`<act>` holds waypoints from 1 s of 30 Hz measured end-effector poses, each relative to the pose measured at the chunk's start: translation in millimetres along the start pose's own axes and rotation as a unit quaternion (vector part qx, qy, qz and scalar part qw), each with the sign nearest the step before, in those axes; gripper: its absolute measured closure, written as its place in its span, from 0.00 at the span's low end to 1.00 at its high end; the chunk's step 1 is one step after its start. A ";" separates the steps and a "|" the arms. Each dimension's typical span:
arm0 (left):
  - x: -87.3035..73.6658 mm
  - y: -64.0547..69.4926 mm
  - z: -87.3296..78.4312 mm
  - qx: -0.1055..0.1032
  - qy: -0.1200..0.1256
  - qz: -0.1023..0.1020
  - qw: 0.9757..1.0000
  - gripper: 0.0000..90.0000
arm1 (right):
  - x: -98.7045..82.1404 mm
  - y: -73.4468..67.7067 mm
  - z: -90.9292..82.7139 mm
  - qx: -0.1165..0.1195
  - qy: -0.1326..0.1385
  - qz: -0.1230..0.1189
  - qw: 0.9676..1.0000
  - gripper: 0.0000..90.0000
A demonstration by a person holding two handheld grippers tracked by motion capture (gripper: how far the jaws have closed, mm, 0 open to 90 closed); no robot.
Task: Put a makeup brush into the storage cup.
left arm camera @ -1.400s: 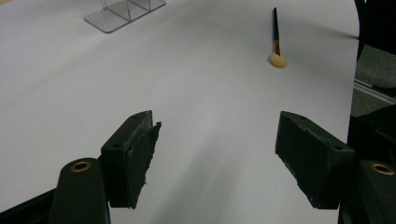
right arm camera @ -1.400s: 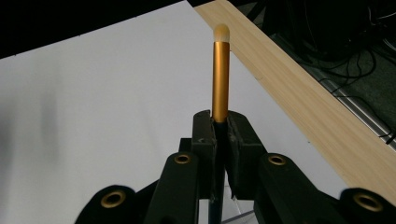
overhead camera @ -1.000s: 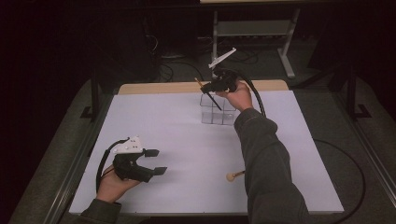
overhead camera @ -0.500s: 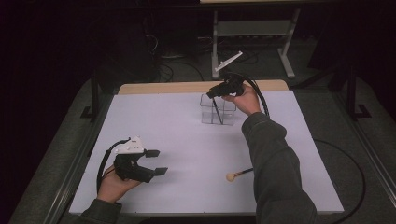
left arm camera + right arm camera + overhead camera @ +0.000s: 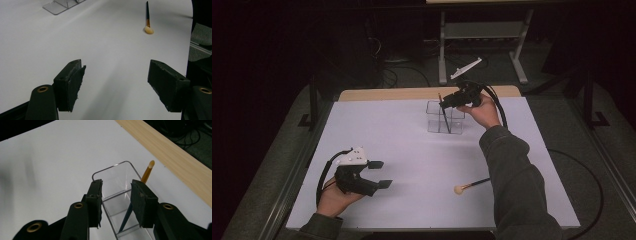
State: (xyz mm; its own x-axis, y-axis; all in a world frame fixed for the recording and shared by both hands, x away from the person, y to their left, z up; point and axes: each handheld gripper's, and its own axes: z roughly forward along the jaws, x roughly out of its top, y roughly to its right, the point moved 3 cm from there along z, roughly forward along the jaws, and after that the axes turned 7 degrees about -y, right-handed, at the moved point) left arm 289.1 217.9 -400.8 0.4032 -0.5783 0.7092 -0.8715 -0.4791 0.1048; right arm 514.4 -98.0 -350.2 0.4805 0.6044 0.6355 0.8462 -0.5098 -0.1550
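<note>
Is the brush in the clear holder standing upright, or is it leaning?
Leaning. The brush slants inside the clear holder, with its upper end above the rim. The right gripper is open above it.

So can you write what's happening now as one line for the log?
right gripper: jaws just opening, above clear organizer | brush: leaning inside, released | second brush: on table | left gripper: open, idle

Two makeup brushes, one standing in the organizer [image 5: 443, 112] and one lying on the table [image 5: 470, 185], one clear organizer [image 5: 445, 119], and two handheld grippers [image 5: 379, 174] [image 5: 443, 103].
</note>
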 end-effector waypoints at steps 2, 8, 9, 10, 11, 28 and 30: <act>0.2 0.1 0.4 0.000 0.001 -0.002 1.000 0.30 | -1.6 -1.3 -2.0 0.004 0.000 0.005 1.000 0.67; 0.2 0.5 0.9 0.000 0.001 -0.004 1.000 0.30 | -8.1 -2.7 -5.2 0.002 0.000 0.001 1.000 0.66; 0.3 0.6 1.0 0.000 0.002 -0.005 1.000 0.30 | -9.0 -3.8 -5.0 0.005 -0.003 0.004 1.000 0.65; 0.4 0.6 1.0 0.000 0.001 -0.004 1.000 0.30 | -9.7 -4.2 -4.3 0.007 -0.007 0.004 1.000 0.65; 0.5 0.7 1.1 0.000 0.001 -0.003 1.000 0.30 | -10.4 -4.8 -3.5 0.007 -0.011 0.003 1.000 0.64; 0.2 -0.1 2.9 -0.001 -0.001 0.000 1.000 0.30 | -22.6 -11.6 -15.1 0.008 -0.007 -0.007 1.000 0.59; 0.0 0.5 3.5 -0.001 -0.001 0.001 1.000 0.30 | -23.9 -14.6 -17.9 0.013 -0.005 0.002 1.000 0.58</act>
State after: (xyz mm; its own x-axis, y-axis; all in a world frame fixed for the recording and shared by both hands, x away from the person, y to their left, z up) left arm 289.6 215.3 -403.2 0.4016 -0.5815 0.7075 -0.8730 -0.4765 0.1039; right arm 486.5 -116.0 -349.6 0.4867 0.6084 0.6269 0.8496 -0.4966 -0.1776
